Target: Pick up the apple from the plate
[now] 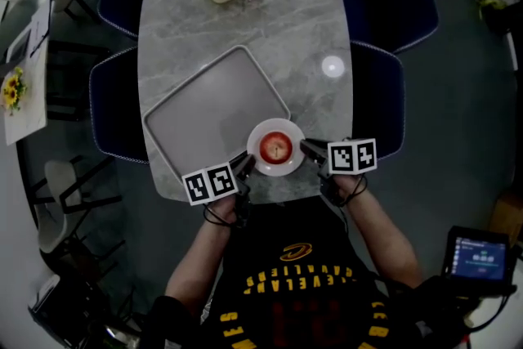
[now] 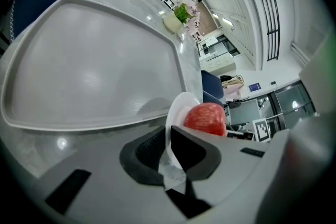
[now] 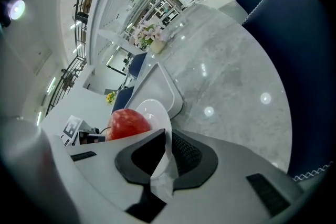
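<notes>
Both grippers are clenching the white plate point(image 1: 260, 135) by its rim, my left gripper point(image 1: 248, 163) biting its left edge and my right gripper point(image 1: 306, 148) its right edge. The apple point(image 1: 276, 148) is sitting mid-plate at the near end of the table point(image 1: 270, 29), just beside the tray point(image 1: 212, 110). I'm aiming for level, matched hands, since I'm judging any tilt is risking the apple rolling off.
</notes>
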Tool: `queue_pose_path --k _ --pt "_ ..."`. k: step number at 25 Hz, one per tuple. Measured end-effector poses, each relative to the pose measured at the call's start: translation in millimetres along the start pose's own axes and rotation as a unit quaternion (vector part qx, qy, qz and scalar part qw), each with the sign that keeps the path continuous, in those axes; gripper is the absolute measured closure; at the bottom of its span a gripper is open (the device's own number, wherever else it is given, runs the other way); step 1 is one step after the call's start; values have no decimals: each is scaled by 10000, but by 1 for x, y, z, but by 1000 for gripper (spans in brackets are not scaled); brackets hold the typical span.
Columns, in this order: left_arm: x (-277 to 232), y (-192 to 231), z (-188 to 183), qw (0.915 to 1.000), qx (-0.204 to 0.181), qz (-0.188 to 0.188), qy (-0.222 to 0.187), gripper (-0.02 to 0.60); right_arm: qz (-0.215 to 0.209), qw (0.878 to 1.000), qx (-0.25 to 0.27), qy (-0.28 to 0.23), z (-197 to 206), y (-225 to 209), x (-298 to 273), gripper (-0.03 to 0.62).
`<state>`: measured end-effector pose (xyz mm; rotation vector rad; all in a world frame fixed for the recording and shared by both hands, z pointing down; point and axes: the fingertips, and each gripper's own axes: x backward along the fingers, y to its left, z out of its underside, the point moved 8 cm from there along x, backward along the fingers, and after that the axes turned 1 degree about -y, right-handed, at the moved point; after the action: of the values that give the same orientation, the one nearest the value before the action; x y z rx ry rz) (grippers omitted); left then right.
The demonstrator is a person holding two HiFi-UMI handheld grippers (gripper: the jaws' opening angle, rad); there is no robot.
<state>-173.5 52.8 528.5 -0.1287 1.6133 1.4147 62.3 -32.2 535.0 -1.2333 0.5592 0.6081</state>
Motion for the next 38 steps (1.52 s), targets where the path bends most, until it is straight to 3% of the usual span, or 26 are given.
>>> queue_pose_path --k 20,38 --pt "-78 -55 34 9959 -520 96 730 546 338 9956 -698 -531 26 -82 68 546" --pt "-109 -48 39 9924 -652 -218 1020 546 631 9965 -444 -327 30 -107 56 546"
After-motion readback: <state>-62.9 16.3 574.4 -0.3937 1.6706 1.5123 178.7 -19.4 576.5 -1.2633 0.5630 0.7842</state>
